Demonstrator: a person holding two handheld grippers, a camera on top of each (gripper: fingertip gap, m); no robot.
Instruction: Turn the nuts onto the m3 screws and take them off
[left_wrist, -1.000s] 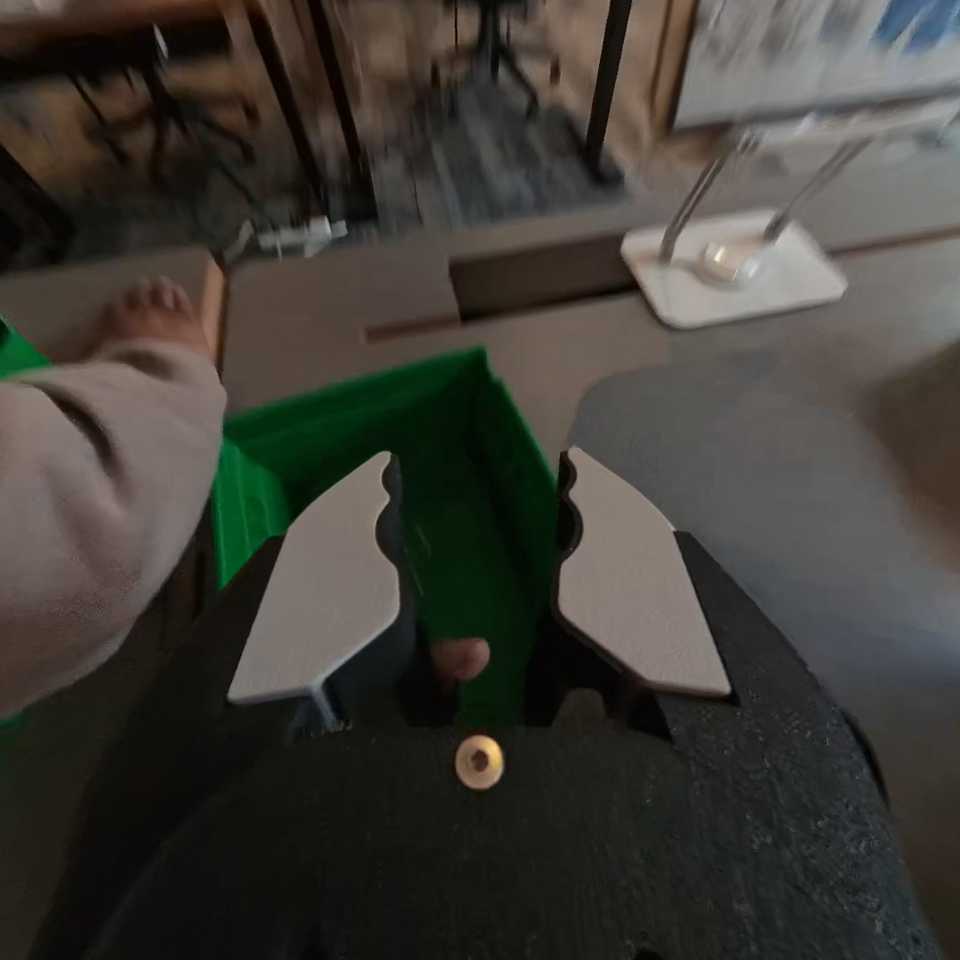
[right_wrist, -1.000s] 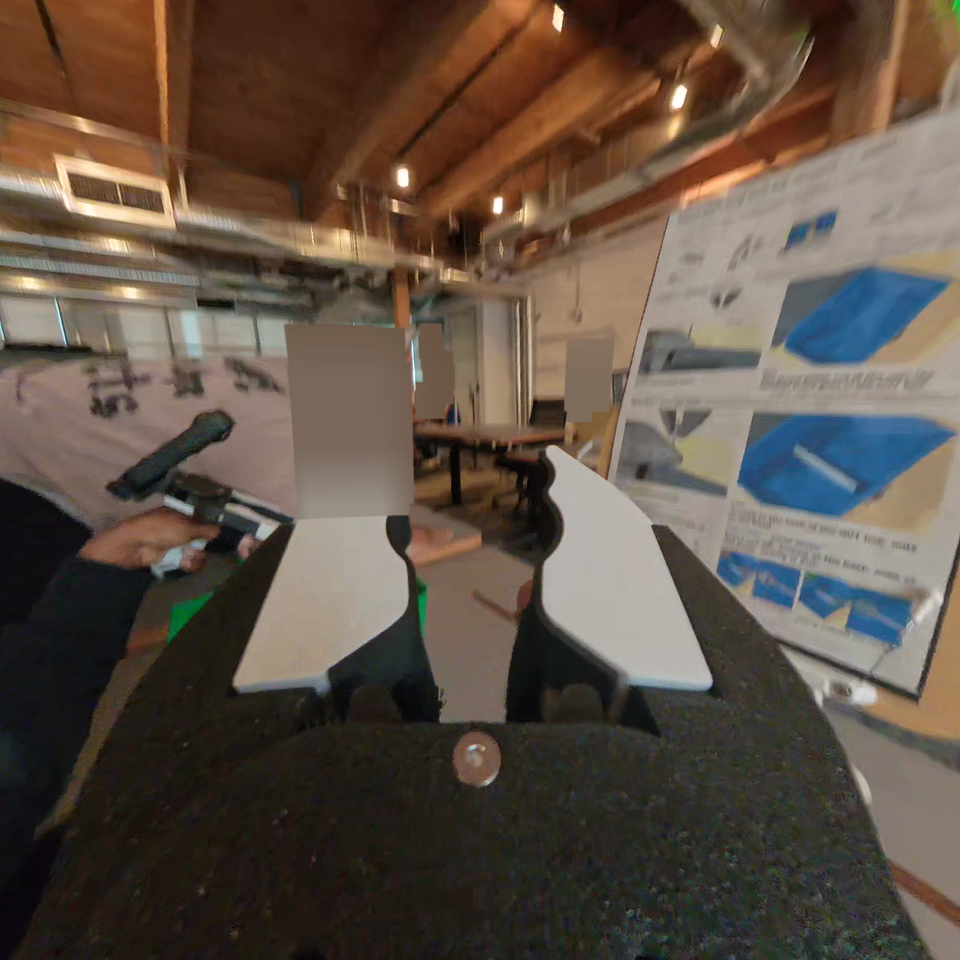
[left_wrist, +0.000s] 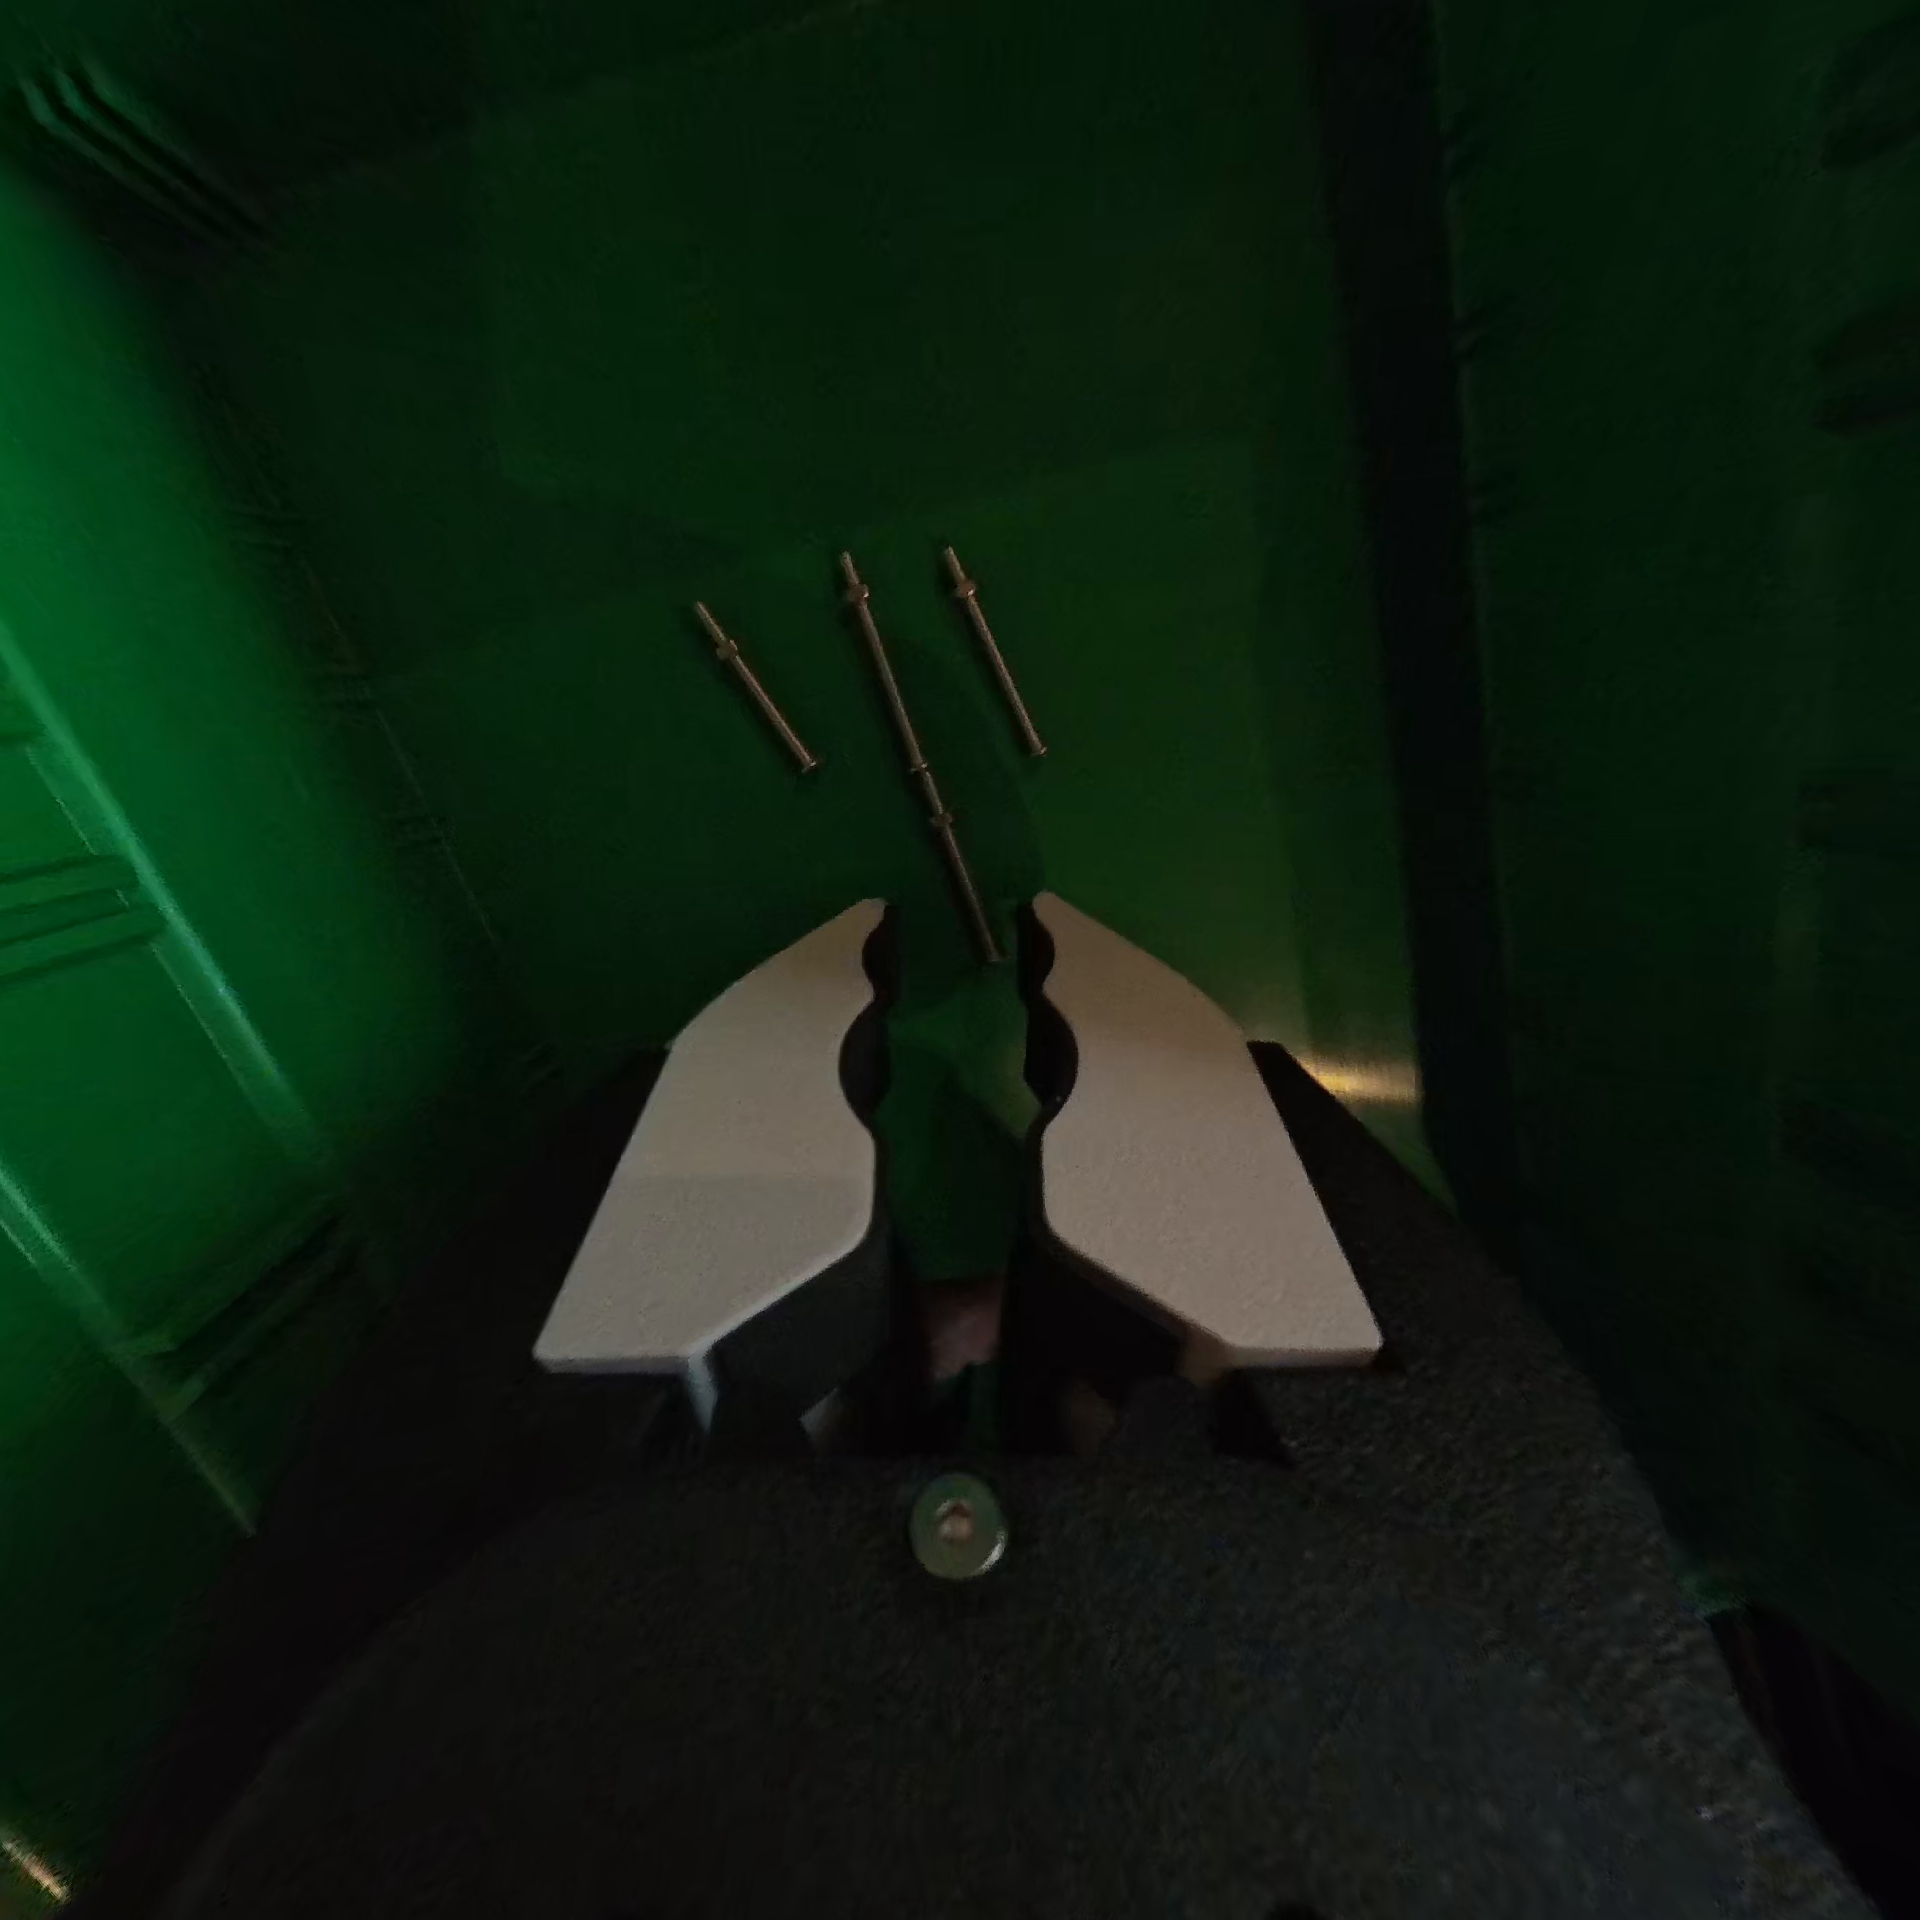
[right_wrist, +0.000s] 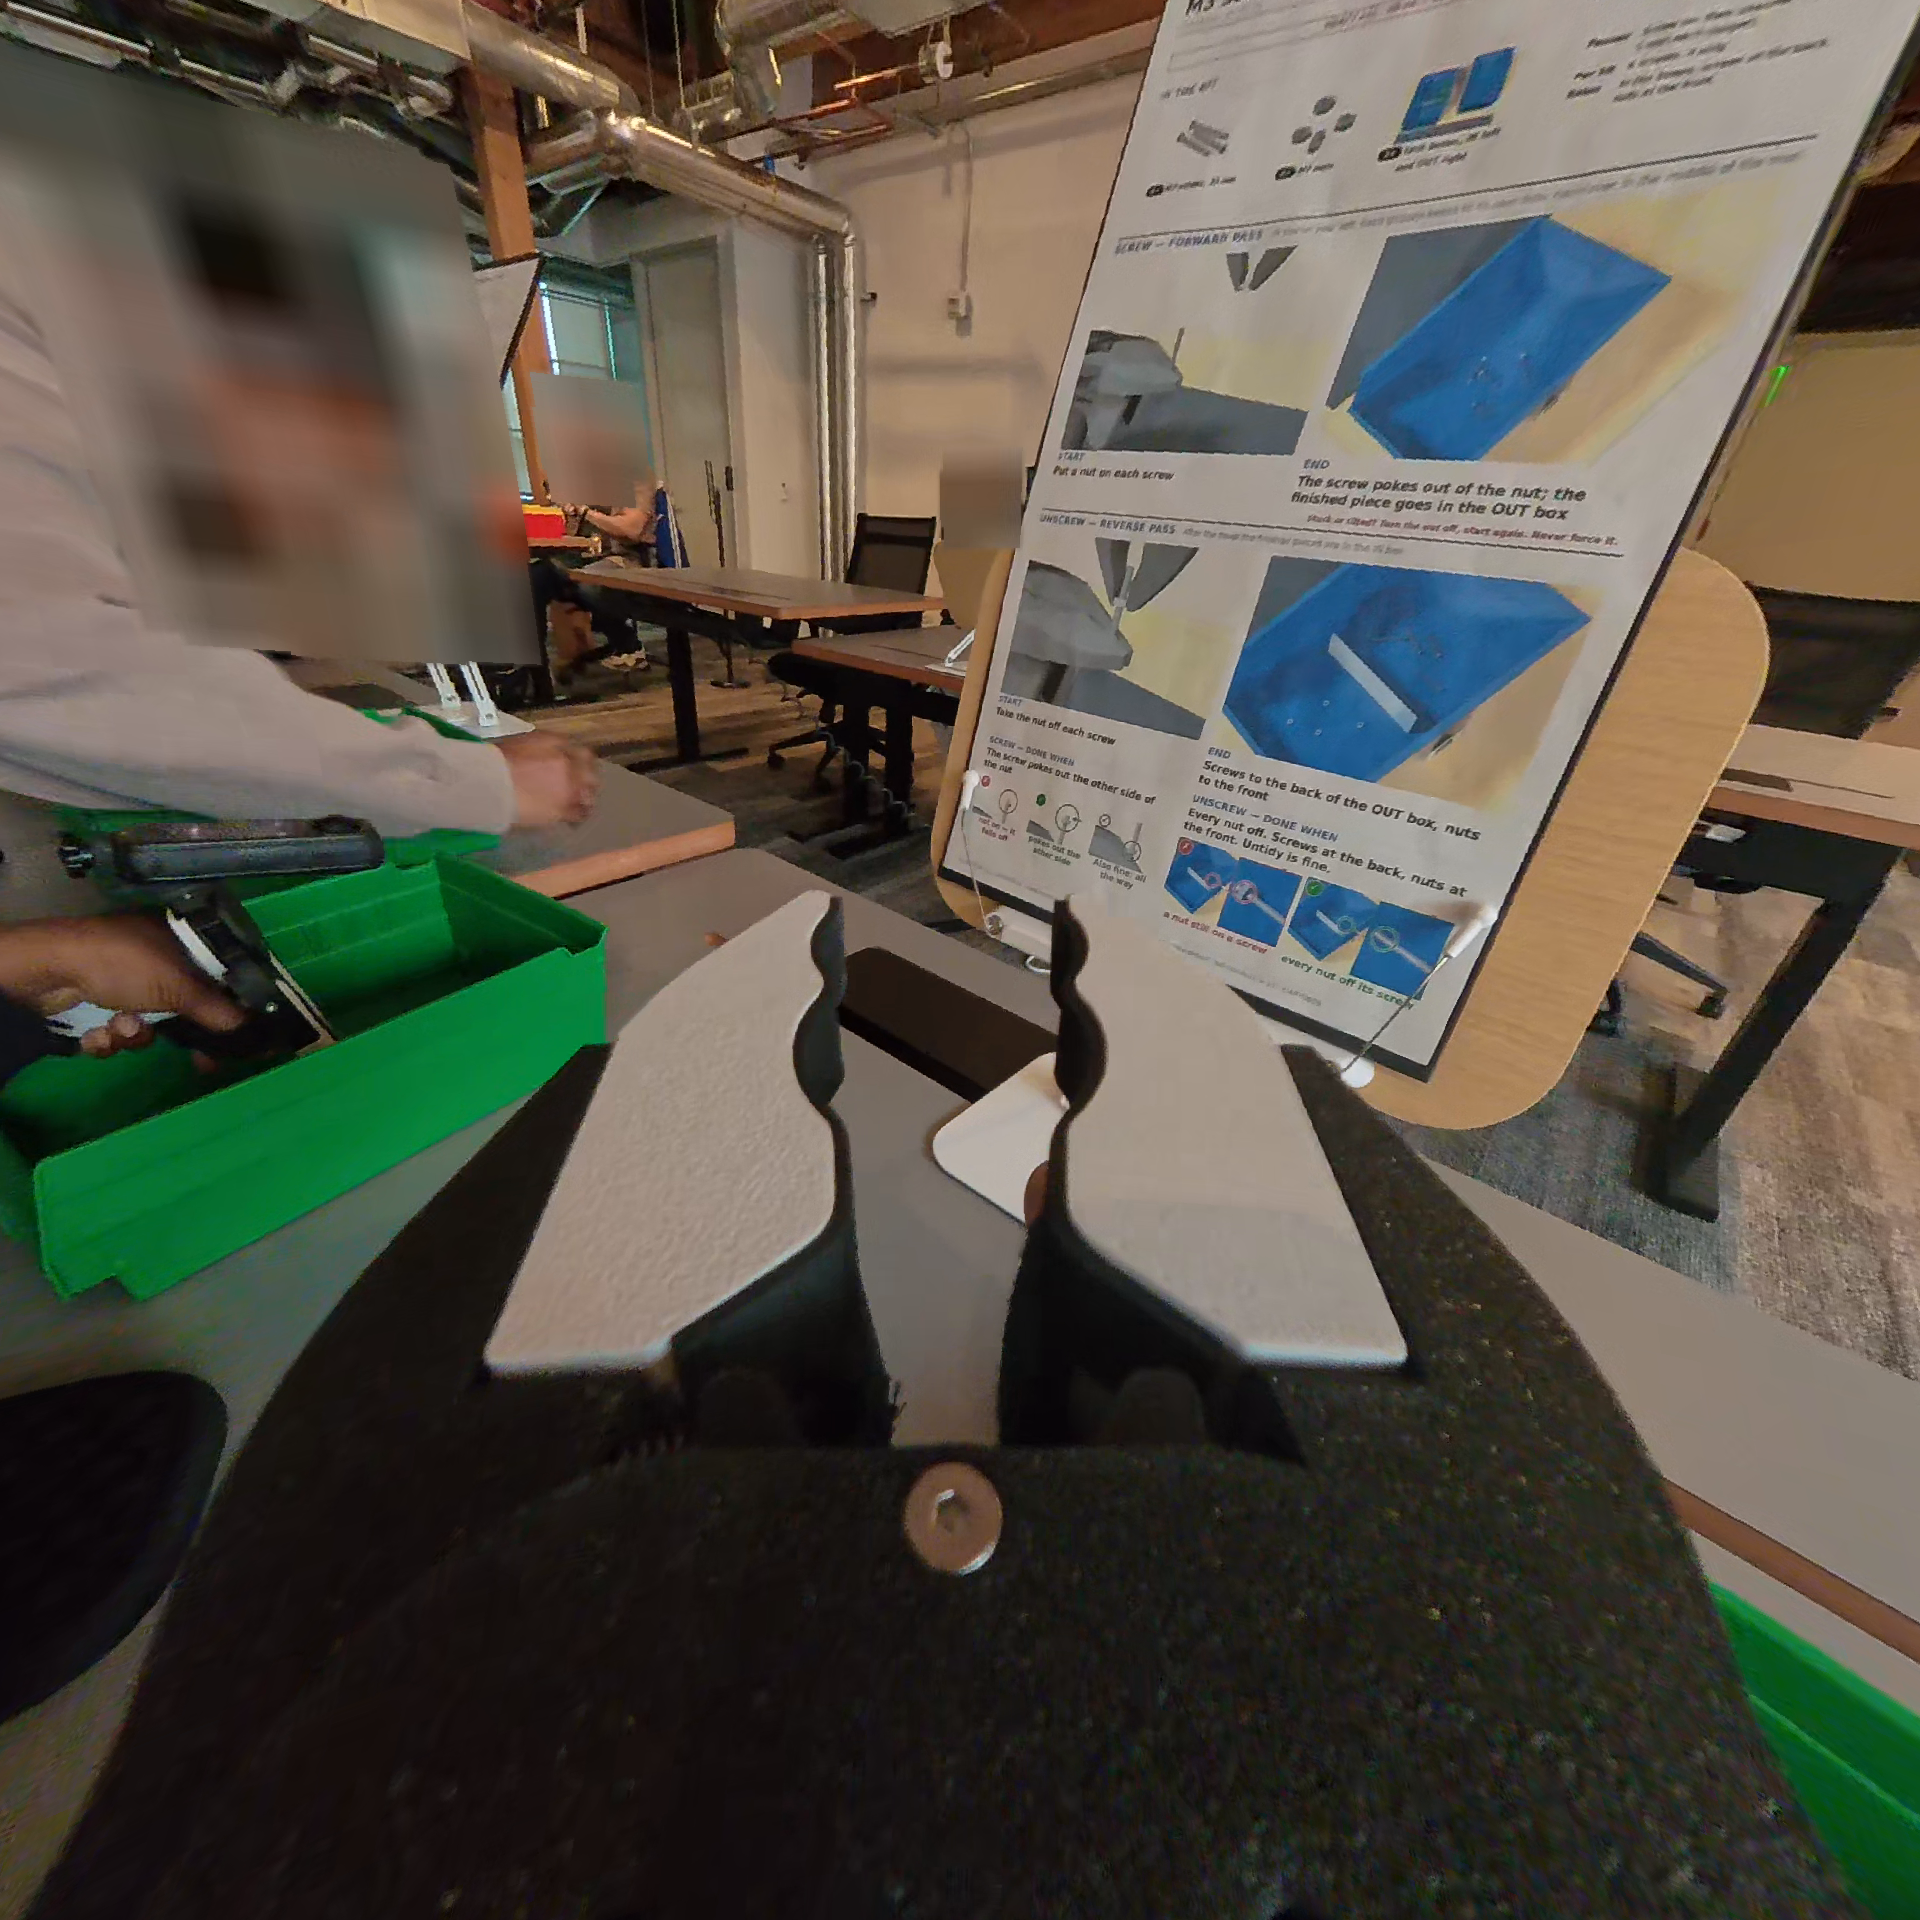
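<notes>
Screw (left_wrist: 961, 883): nearest of four on green bin floor (left_wrist: 1143, 520), head end between my left hand-held gripper (left_wrist: 957, 914) fingertips, untouched.
Axis: runs ahead, leaning left.
Left: open, narrow.
Right hand-held gripper (right_wrist: 945, 914): open, empty, above table (right_wrist: 727, 894).

Four slender metal screws lie flat on the floor of the green bin (left_wrist: 623, 416), slanted alike, each with a small nut threaded near its far end. One screw (left_wrist: 756, 688) lies left, one (left_wrist: 992, 650) right. Two lie end to end in the middle (left_wrist: 881, 665) (left_wrist: 961, 878).
</notes>
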